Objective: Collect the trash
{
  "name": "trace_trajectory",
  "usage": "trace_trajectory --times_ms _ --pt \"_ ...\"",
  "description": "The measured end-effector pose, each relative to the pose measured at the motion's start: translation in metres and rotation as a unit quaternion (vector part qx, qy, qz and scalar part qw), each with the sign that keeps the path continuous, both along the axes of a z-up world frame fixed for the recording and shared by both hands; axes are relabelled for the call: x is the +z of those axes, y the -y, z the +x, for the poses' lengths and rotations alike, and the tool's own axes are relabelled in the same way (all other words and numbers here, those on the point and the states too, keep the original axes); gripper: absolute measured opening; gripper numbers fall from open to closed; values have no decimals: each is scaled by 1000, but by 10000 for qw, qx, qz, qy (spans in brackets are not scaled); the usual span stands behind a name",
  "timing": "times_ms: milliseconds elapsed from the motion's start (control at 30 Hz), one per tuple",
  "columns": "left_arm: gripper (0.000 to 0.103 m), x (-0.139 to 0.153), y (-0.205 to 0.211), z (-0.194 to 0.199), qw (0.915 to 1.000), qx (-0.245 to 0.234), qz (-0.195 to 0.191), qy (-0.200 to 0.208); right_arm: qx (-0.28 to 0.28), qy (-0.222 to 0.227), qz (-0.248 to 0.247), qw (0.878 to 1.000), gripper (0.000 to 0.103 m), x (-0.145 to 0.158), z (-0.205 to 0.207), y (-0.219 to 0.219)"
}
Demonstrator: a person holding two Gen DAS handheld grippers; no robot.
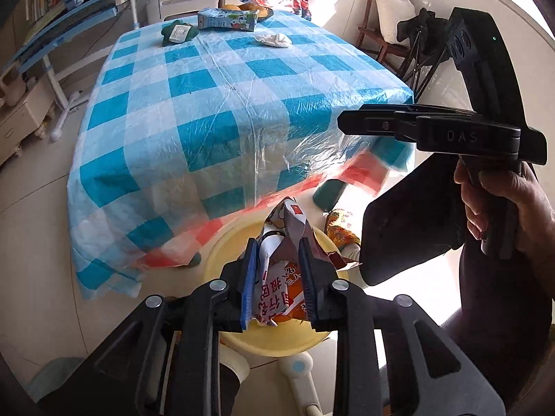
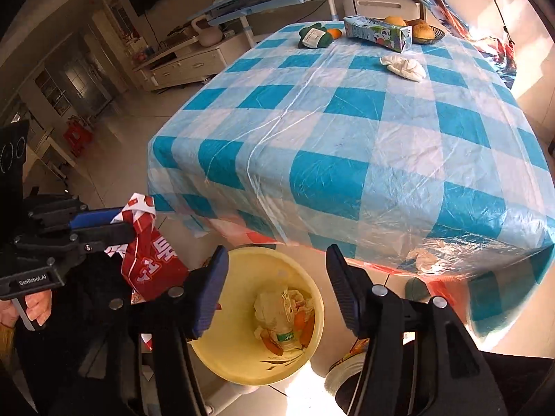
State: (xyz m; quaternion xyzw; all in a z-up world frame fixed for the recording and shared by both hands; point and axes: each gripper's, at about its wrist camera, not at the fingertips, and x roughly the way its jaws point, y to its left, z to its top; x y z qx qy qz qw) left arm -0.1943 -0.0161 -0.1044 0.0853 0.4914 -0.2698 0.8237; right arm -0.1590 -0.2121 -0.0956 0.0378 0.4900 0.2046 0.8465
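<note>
A red-and-white snack wrapper [image 1: 277, 277] is clamped in the left tongs [image 1: 277, 260] above the yellow trash bin [image 2: 242, 364] (bottle and scraps inside). The right tongs [image 2: 277, 291] hang released over the bin. At twelve o'clock on the checkered desk [image 2: 347, 138] lie a crumpled tissue [image 2: 404, 66] and milk carton [image 2: 378, 36].

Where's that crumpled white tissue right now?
The crumpled white tissue lies on the checked tablecloth at the table's far end, just in front of the milk carton; in the left wrist view it sits top centre.
</note>
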Motion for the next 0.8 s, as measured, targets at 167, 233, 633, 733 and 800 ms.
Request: trace_trajectory --times_ms 167,233,633,733,800 --pt "61 32 -12 -7 9925 627 -133 1042 -578 643 423 9954 66 21 3 23" --pt "77 45 -25 -8 9799 1205 -45 1592 -719 873 415 9927 70 27 0 24" --pt "96 78 -63 -18 9359 2436 -22 2543 -1136 1730 41 9784 84 49 -21 27" --pt "96 77 -59 -18 9359 2402 106 2575 -1091 1756 -112 9783 85 46 -20 24" --pt "96 77 -57 -18 9356 2385 158 2598 -1041 1753 -189 9788 85 44 -20 20"
